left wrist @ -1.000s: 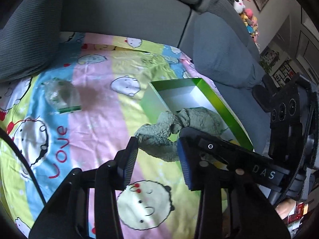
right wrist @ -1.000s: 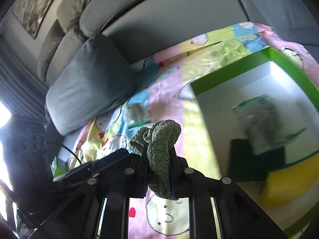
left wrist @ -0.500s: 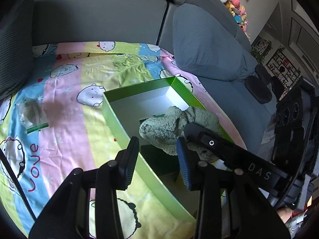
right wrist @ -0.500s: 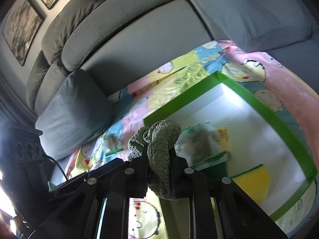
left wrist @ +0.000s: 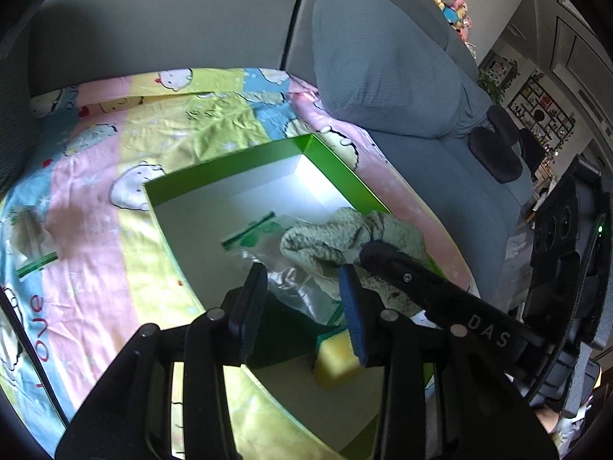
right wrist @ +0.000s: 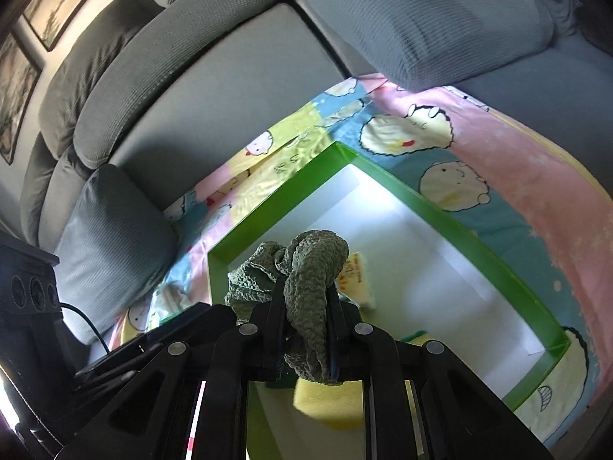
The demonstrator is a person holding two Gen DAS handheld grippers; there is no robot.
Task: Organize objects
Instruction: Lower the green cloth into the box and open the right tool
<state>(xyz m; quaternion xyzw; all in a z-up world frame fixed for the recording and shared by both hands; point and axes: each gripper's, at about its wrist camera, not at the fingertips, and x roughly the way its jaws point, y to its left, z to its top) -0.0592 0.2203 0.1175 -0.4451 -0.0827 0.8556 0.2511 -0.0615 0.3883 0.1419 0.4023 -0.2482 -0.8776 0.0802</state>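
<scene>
A green box with a white inside lies on a cartoon blanket. In it are a clear plastic bag with a green strip and a yellow and green sponge. My right gripper is shut on a bunched green cloth and holds it above the box, with the sponge below. In the left wrist view the cloth hangs over the box's right half from the right gripper. My left gripper stands open over the box, nothing between its blue pads.
A second clear bag lies on the blanket at the far left. Grey sofa backs and a grey cushion rise behind and right of the box. Another grey cushion sits at the left in the right wrist view.
Both grippers have moved across the blanket to above the box, the right one carrying the cloth. The bag and sponge inside the box have come into view under the left gripper.
</scene>
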